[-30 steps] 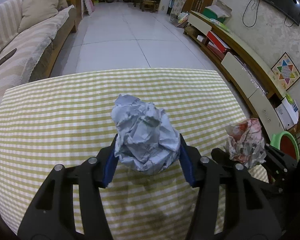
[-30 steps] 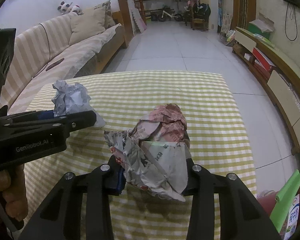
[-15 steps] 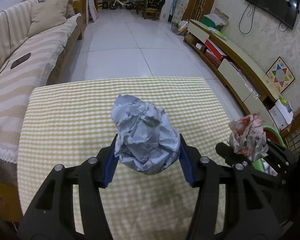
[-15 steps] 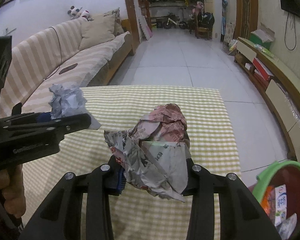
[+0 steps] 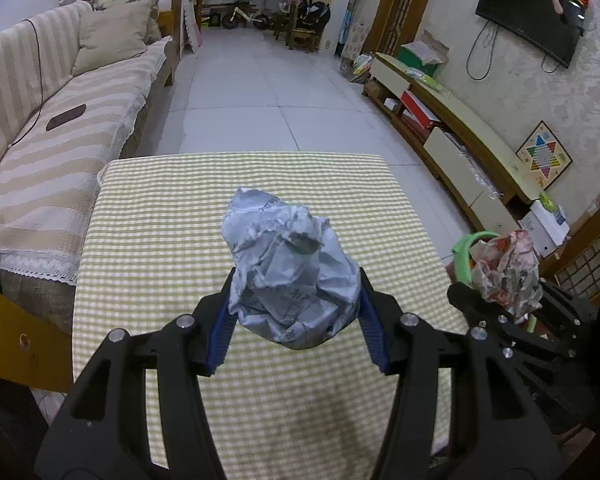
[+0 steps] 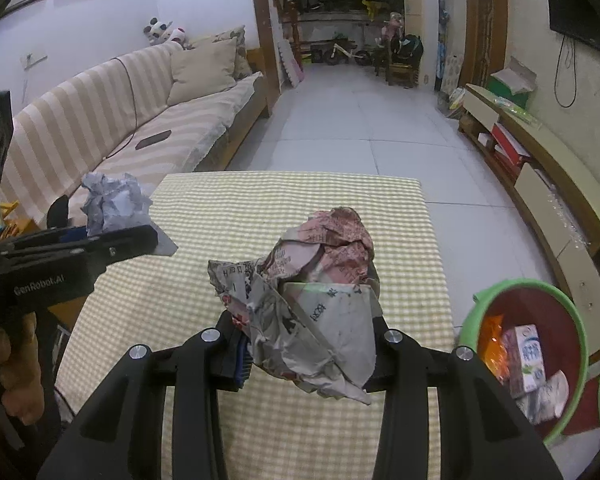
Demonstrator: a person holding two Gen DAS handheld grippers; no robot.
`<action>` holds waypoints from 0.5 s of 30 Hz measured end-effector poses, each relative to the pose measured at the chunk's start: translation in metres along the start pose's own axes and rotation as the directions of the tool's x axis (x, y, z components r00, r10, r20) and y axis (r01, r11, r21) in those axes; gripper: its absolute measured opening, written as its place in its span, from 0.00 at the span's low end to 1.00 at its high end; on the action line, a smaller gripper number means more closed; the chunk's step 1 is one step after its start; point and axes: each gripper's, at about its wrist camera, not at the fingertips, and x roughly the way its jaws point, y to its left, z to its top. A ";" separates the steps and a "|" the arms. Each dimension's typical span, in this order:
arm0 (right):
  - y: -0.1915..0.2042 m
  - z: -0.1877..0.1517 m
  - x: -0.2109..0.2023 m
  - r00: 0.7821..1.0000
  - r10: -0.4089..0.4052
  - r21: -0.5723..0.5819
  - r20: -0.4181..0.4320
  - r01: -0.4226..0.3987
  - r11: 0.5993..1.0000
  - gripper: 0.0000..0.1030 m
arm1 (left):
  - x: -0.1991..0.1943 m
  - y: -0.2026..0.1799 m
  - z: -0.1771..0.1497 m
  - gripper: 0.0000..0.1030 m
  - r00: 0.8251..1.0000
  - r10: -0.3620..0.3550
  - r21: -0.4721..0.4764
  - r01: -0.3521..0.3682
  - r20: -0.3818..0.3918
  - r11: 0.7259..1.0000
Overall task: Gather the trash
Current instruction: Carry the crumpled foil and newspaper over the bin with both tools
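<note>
We hold a grey paper ball point(image 5: 292, 276) pinched in the left gripper point(image 5: 294, 312) and a reddish paper wad point(image 6: 320, 304) pinched in the right gripper point(image 6: 308, 344), both above the checked table point(image 6: 228, 208); dropping them into the bin point(image 6: 540, 292) remains.

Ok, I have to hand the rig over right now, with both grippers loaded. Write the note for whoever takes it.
Left gripper: shut on the grey paper ball, held above the checked table.
Right gripper: shut on the red-printed paper ball, also above the table, near its right edge.
Bin: the green-rimmed bin stands on the floor to the right of the table, with a carton and wrappers already in it.
Done: both balls picked up.
Left: carry each over the bin and release, probably right gripper first as it is nearer.
</note>
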 end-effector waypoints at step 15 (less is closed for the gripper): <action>-0.010 -0.012 -0.037 0.999 -0.015 0.029 0.031 0.014 0.999 0.36 | -0.023 -0.020 -0.013 0.51 1.000 0.002 0.043 -0.002 0.000 0.999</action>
